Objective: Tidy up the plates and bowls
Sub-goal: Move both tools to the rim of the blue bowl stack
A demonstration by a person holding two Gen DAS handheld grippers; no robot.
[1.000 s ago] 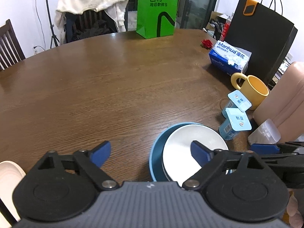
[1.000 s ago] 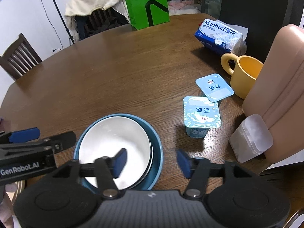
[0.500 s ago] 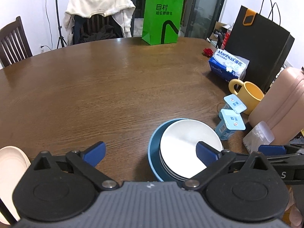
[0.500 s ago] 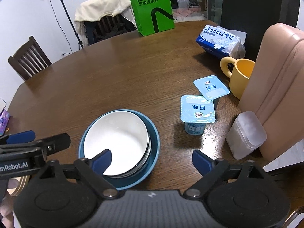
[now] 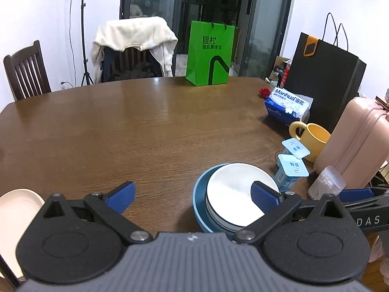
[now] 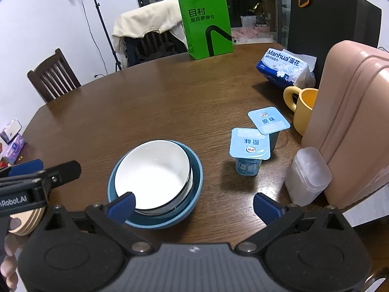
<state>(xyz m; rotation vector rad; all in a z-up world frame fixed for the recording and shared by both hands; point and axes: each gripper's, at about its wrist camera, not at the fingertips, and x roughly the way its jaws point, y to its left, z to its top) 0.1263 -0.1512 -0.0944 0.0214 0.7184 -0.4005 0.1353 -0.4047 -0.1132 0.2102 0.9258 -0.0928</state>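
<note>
Since the white bowl [image 6: 153,174] is already nested inside the blue bowl [image 6: 194,189] near the front edge of the wooden table [image 5: 150,126], the bowl-stacking step is judged complete and a fresh target is probably being chosen. The left gripper [image 5: 193,194] is seen spread wide and empty, above and on the near side of the nested pair, with its right finger overlapping the white bowl only in the picture. The right gripper [image 6: 193,205] is likewise spread wide with nothing held, just short of the blue bowl's near rim. A stack of beige plates [image 6: 26,220] is seen at the table's left edge, well apart from the bowls. The next move is judged to call for the plates to be approached by the left gripper, and a low, level entry under a thin rim would be needed. Two yogurt cups [image 6: 250,149] stand just right of the bowls, so any sideways shift of the stack would need care.
</note>
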